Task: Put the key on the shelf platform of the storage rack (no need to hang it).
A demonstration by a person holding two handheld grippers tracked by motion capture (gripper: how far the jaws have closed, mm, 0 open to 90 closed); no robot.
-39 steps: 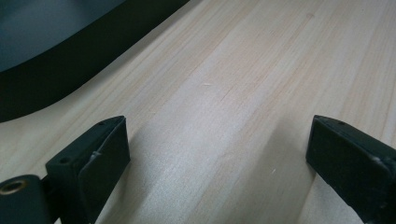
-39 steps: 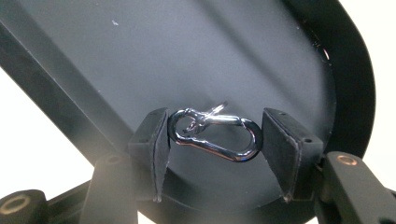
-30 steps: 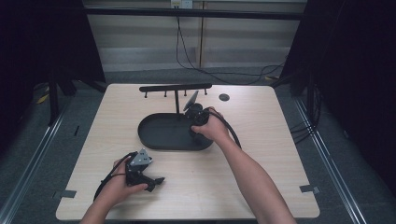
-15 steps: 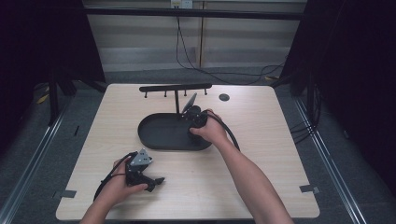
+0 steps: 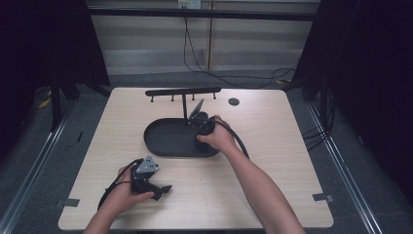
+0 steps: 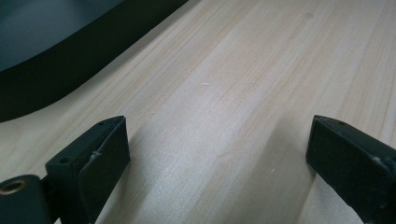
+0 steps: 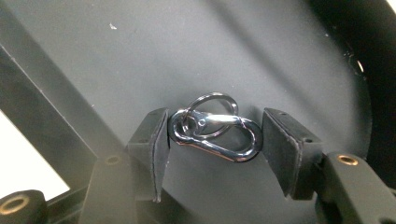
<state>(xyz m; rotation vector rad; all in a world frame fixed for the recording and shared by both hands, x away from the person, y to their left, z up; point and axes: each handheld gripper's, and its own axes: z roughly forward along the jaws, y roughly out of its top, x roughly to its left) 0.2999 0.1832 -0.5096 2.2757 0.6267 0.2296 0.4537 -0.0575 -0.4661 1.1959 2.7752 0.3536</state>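
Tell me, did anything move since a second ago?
Hardly anything. The right gripper stays over the black tray, jaws shut on the shiny metal clip. The left gripper stays resting on the wooden table, jaws open. The rack behind the tray has not shifted.

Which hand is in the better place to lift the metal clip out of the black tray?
The right. Its tongs are shut on the metal clip inside the black tray. The left tongs stand open above bare wooden table, beside the tray.
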